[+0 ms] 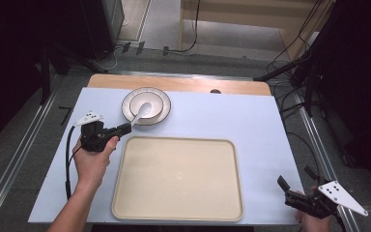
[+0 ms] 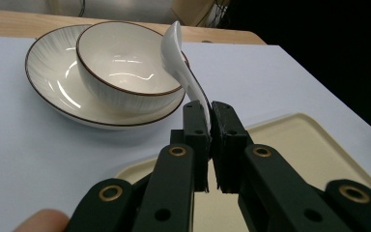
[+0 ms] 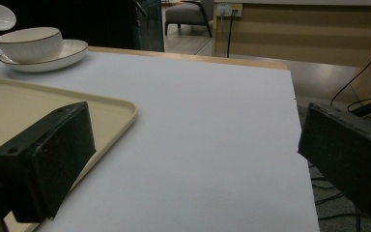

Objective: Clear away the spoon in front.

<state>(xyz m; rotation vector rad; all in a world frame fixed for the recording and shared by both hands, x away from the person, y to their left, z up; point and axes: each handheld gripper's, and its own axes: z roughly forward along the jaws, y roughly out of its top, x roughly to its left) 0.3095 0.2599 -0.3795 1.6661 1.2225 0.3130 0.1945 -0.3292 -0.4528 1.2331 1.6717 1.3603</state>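
No text, label, brand, number or sign can be read in any of the three views.
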